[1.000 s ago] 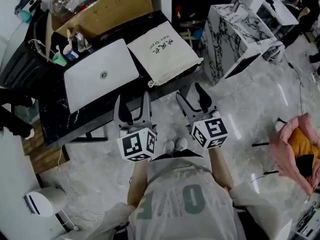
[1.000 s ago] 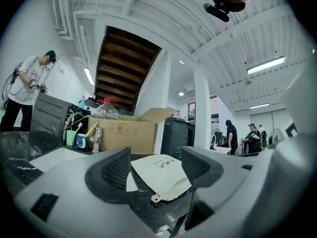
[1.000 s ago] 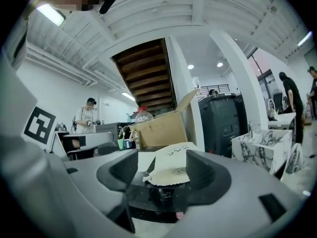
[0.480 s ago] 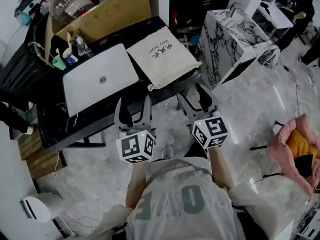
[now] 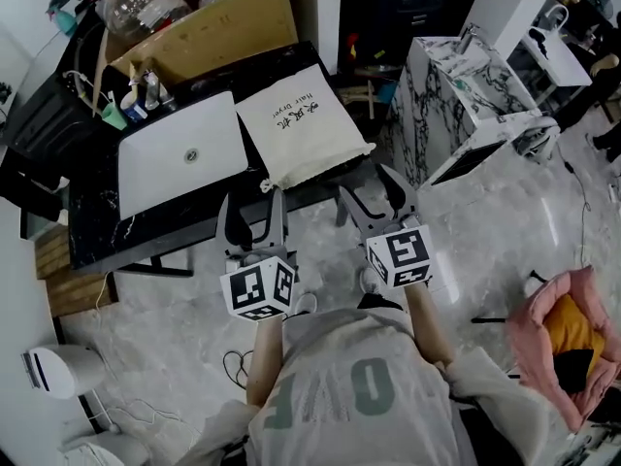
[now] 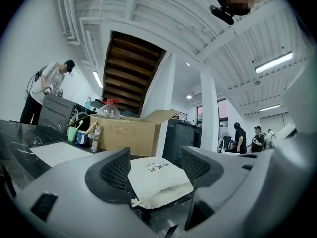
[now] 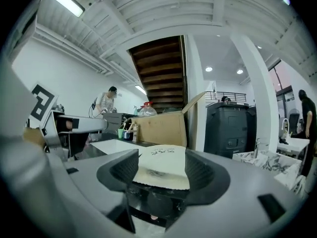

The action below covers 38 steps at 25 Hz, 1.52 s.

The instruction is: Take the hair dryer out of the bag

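A closed white laptop lies flat on a black table with thin white lines in it. Behind the laptop stands a big open cardboard box. A clear plastic bottle shows at the top of the box. A green cup stands near the box. On the floor to the right stands a white marble block. A pink jacket lies well apart from it.

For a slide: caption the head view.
Open left gripper and open right gripper face a cream drawstring cloth bag beside a white laptop on a black table.
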Each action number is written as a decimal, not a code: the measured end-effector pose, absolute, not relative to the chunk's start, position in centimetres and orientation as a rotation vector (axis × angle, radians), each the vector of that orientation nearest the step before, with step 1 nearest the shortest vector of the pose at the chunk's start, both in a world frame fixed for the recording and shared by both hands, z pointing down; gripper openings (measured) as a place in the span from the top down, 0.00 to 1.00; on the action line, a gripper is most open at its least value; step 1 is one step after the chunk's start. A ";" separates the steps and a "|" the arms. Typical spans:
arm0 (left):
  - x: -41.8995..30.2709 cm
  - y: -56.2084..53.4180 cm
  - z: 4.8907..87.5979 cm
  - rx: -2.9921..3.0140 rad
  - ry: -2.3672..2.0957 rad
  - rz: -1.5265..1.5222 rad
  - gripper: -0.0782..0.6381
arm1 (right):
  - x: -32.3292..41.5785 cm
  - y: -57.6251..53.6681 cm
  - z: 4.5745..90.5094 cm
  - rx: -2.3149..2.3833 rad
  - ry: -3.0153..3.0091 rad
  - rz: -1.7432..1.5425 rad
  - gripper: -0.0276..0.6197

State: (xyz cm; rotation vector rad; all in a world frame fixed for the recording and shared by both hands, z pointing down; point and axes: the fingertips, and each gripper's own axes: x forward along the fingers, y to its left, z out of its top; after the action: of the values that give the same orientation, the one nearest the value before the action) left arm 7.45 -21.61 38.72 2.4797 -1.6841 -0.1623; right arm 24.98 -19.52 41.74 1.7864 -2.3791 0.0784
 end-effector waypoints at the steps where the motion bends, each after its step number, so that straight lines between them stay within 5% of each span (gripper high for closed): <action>1: 8.3 -21.6 38.5 2.479 -1.698 -0.163 0.47 | 25.8 -19.8 41.8 1.773 -2.383 0.073 0.51; 14: 14.2 -20.2 38.9 2.379 -1.907 -0.153 0.47 | 31.1 -22.0 42.8 1.571 -2.544 0.006 0.51; 38: 16.1 -18.2 41.0 2.191 -2.060 -0.173 0.47 | 26.4 -27.7 48.7 0.678 -2.044 -0.914 0.53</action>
State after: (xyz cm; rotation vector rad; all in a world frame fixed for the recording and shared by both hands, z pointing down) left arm 16.12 -18.16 41.01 2.1905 -2.0598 -0.1728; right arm 26.43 -27.65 48.69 0.6784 -2.0436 -0.9141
